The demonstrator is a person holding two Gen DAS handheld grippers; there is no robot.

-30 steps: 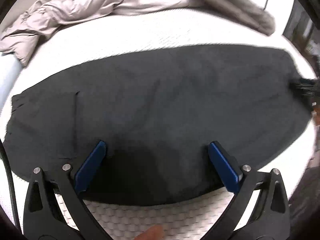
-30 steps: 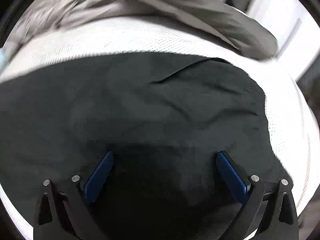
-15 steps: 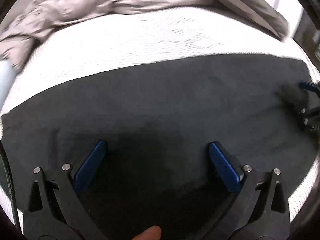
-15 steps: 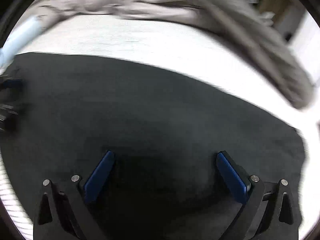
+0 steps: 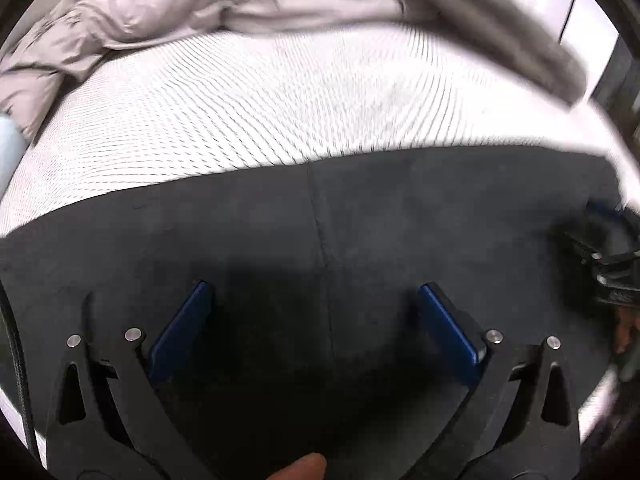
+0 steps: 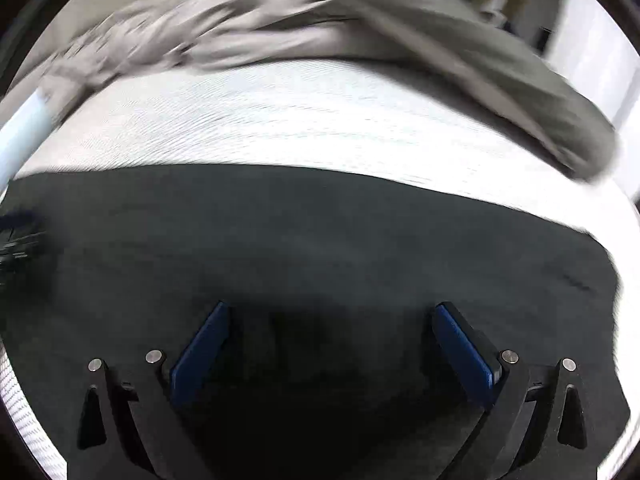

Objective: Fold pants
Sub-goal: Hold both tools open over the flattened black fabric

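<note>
Black pants (image 5: 320, 224) lie flat across a white textured mattress (image 5: 280, 112); a seam runs down their middle. My left gripper (image 5: 316, 312) is open and empty, its blue pads low over the dark cloth. My right gripper (image 6: 332, 332) is also open and empty over the pants (image 6: 320, 240). The right gripper (image 5: 604, 256) shows at the right edge of the left wrist view, the left gripper (image 6: 20, 236) blurred at the left edge of the right wrist view.
A crumpled beige-grey jacket (image 5: 180, 12) lies along the far side of the mattress, also in the right wrist view (image 6: 360, 28). A pale blue object (image 6: 20, 136) sits at the left edge. White mattress (image 6: 280, 120) lies between pants and jacket.
Both grippers have moved forward over the pants, so the far edge of the cloth and more white mattress fill the views. Both stay open.
</note>
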